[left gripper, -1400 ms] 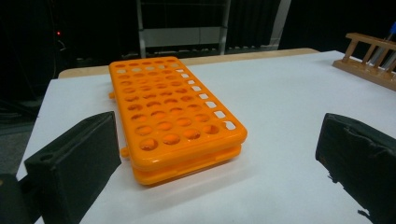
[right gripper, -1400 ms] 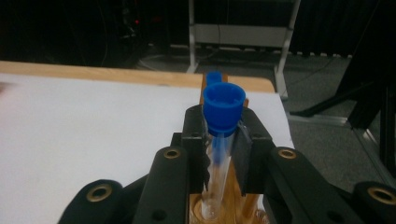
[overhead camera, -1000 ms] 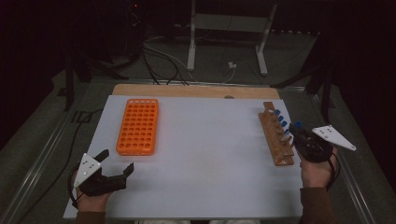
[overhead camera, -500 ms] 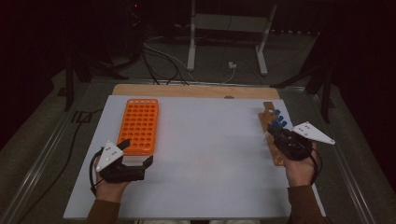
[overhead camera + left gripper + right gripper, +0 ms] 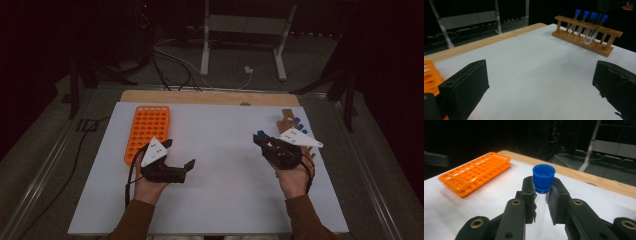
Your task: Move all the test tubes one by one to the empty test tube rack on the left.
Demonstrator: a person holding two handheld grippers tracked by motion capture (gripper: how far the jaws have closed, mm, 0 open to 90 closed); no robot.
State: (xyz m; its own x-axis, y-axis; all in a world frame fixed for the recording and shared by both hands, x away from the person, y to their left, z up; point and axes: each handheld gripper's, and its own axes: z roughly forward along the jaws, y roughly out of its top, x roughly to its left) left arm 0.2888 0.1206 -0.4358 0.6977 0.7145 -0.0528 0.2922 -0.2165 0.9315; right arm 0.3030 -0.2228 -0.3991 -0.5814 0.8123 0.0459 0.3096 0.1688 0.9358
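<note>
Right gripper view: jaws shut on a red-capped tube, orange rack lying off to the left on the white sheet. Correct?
Not quite: the cap is blue, not red. The right gripper view shows the right gripper with its jaws shut on a clear tube topped by a blue cap. The rest holds: the orange rack lies to the left on the white sheet.

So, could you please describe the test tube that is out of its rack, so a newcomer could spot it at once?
Start at the white table top, then find the wooden rack of blue-capped tubes at its right edge. Just left of it, the right gripper pinches one clear tube below its blue cap. The other tubes sit in the rack.
</note>
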